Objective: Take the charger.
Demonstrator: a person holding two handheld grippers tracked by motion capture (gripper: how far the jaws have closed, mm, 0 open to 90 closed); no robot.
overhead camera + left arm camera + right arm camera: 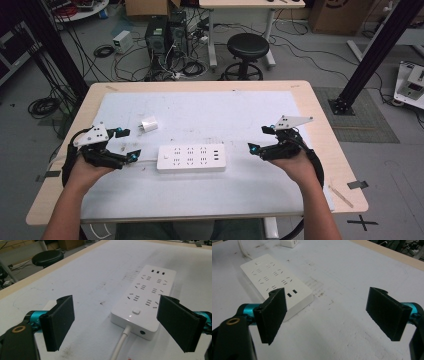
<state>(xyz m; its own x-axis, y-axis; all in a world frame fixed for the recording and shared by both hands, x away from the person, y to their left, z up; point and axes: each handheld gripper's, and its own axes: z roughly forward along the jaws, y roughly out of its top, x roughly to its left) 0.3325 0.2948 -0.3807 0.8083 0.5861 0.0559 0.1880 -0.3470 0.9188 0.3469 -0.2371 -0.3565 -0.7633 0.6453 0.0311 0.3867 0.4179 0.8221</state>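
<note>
Power strip [191, 158], white, 6 sockets; left gripper view adds cord [120, 345]. Left gripper [125, 144], right gripper [259, 139]: both released, empty.

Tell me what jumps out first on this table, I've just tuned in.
The white power strip lies flat in the middle of the pale mat, sockets up, its cable leaving toward the left. The left gripper and right gripper flank it, one at each end, both with jaws wide open and nothing between them. A small white plug adapter sits alone on the mat behind the strip's left end.
</note>
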